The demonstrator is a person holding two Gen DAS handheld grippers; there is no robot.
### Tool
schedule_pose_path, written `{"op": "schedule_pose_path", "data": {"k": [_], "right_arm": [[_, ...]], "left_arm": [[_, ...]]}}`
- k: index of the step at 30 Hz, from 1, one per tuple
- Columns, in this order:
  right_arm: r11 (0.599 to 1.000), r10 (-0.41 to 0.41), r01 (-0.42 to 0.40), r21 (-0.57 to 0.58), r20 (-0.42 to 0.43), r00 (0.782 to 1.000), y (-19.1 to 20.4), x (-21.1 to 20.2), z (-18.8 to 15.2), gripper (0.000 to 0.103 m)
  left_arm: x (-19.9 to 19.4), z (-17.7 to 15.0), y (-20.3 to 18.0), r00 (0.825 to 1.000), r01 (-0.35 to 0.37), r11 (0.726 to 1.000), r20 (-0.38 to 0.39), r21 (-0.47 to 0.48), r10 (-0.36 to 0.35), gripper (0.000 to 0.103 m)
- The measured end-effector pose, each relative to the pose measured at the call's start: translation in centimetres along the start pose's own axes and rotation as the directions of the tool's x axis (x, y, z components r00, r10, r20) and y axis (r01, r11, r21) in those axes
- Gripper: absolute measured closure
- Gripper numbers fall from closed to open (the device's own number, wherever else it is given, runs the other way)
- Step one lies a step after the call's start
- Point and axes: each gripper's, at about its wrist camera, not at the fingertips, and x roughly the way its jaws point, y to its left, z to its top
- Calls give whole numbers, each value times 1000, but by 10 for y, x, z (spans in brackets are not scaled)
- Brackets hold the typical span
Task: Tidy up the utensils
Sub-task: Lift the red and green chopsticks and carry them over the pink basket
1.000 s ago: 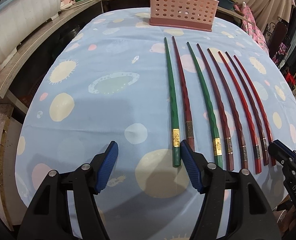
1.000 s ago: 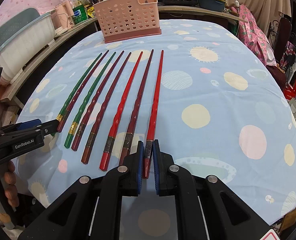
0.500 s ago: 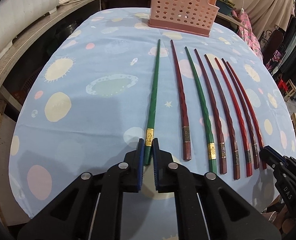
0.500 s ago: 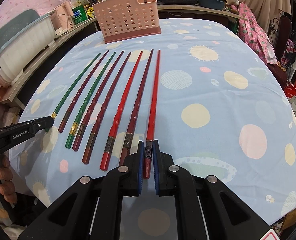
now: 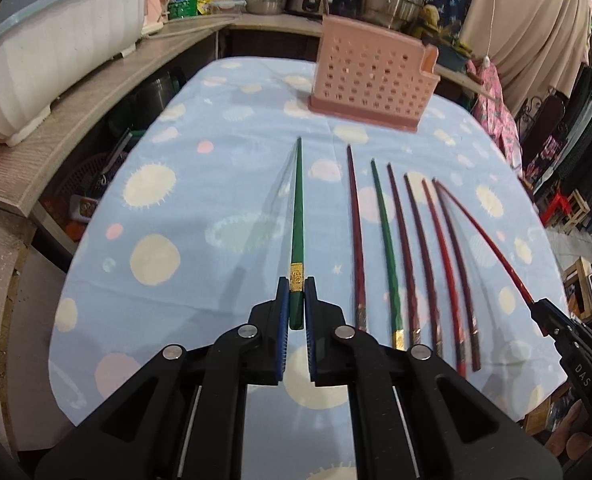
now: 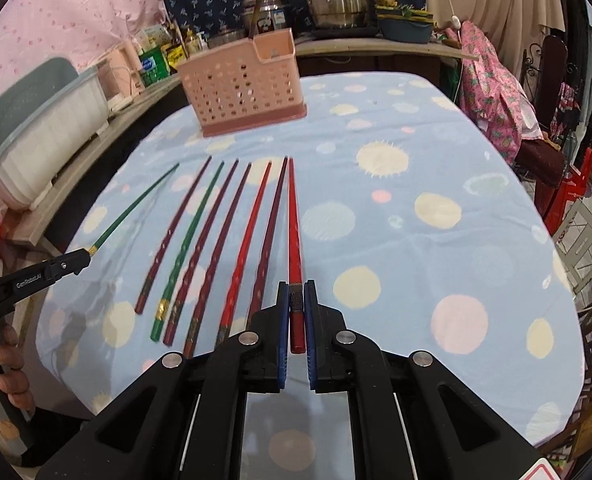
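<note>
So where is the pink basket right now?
The pink basket stands at the far end of the spotted table, straight beyond the tips of the chopsticks on the table. In the right wrist view it sits up and left of centre.

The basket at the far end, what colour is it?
Pink basket, dotted with holes; clearest in the right wrist view.
</note>
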Motion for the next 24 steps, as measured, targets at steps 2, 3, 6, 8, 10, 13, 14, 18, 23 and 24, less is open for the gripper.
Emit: {"op": "schedule_pose_path", "data": {"k": [2,3,6,8,10,13,14,18,23,24], "right_arm": [[1000,1,-1,2,33,999,-1,-8,10,96],[1000,2,-2,2,49,999,-1,-12,15,96],[1000,1,-1,0,102,995,-3,-25,34,96],[1000,1,-1,2,139,990,-6,-33,49,96],[1000,0,-1,5,175,985,-8,-41,61,96],[1000,1,-4,11,230,973,-12,-52,82,96],[1000,3,-6,13,246,969,-13,-54,89,96],[1000,5,-9,11,303,953,-15,-61,114,96],[1000,5,-9,9,351,936,-15,-63,143,96],[1000,8,-12,9,359,933,-14,-63,146,96]], "left_arm": [[-10,9,1,1000,5,1000,28,-9,-5,96],[-16,15,2,999,9,1000,47,-13,-8,96],[-30,30,1,996,11,1000,93,-17,-9,96],[-38,41,2,992,12,1000,124,-19,-9,96],[-46,54,1,987,9,1000,159,-21,-5,96],[-56,73,2,979,5,1000,205,-21,0,96],[-58,78,2,976,4,1000,219,-21,0,96],[-64,105,0,963,-2,1000,271,-20,7,96],[-63,134,-1,955,3,1000,296,-21,3,96],[-64,142,-2,953,7,1000,302,-22,0,96]]}}
